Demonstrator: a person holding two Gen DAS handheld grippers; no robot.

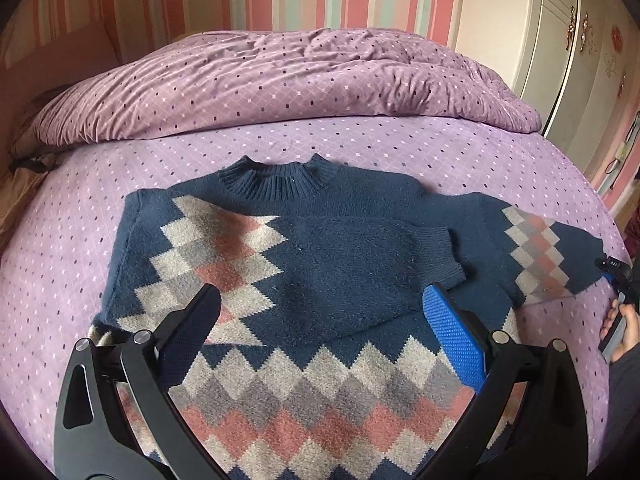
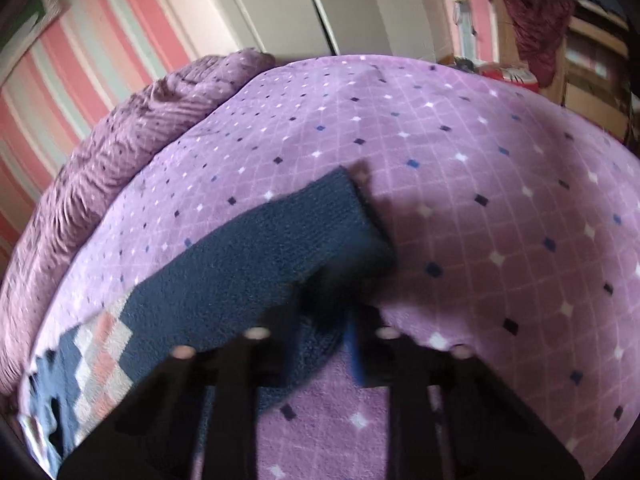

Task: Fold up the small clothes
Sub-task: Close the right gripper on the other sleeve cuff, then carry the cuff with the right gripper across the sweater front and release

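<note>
- Now the blue knit sweater lies flat on the purple bed, with its ribbed collar at twelve o'clock.
- One sleeve is already folded across the chest, and its cuff points toward three o'clock.
- At three o'clock the other sleeve lies out straight, with its own cuff at the far end.
- So the step in hand looks like this: fold that straight sleeve in over the chest.
- Over the sweater's lower part the left tongs stand wide apart and hold nothing.
- Beside the cuff the right tongs are shut together, and their tips are on the dark knit.
- That view is blurry, so I cannot tell for sure that the wool is pinched.
- A hand holds those right tongs at the three o'clock edge of the left view.

How to do it well:
- Grab the cuff near its edge, so the whole sleeve comes along.
- Lift only a little, so the body of the sweater stays flat.
- Carry the cuff toward nine o'clock and lay it on top of the first sleeve.
- Put the left tongs down on the chest to keep the sweater from sliding.
- Mind the soft wool, because it can slip out of a weak pinch.
- Keep away from the bumpy quilt at twelve o'clock.
</note>
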